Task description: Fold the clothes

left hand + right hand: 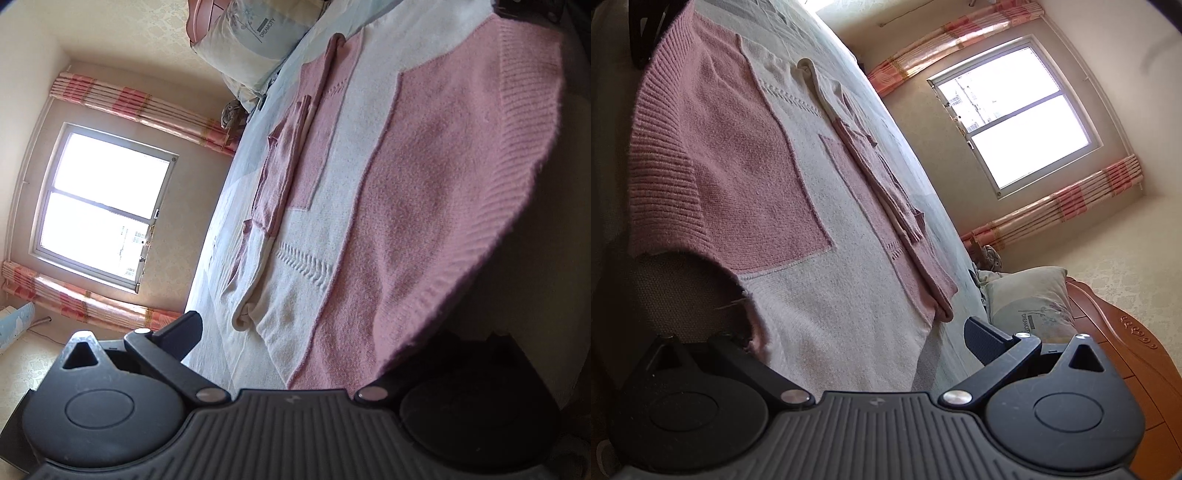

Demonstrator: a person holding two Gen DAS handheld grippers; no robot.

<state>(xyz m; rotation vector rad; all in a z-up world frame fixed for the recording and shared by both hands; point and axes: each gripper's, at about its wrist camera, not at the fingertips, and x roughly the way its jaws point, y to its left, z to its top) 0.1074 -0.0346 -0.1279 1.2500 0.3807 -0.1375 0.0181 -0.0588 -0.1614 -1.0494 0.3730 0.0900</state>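
A pink and white knit sweater point(424, 192) lies flat on the bed, its sleeves point(280, 166) folded in along the far side. The ribbed pink hem point(524, 147) is the edge nearest both cameras. My left gripper point(340, 339) is open wide across one hem corner, with one finger point(184, 332) above the fabric and the other dark beneath it. My right gripper point(853, 338) is open wide at the opposite corner of the sweater point(768, 173), one finger point(986, 332) over the cloth and the other under the edge. Each view shows the other gripper point(517, 11) as a dark shape point(646, 37) along the hem.
The bed sheet point(221, 251) is pale. A pillow point(251, 37) rests at the head of the bed by a wooden headboard point(1126, 332). Beyond the bed is a bright window point(1027, 114) with pink striped curtains point(129, 99).
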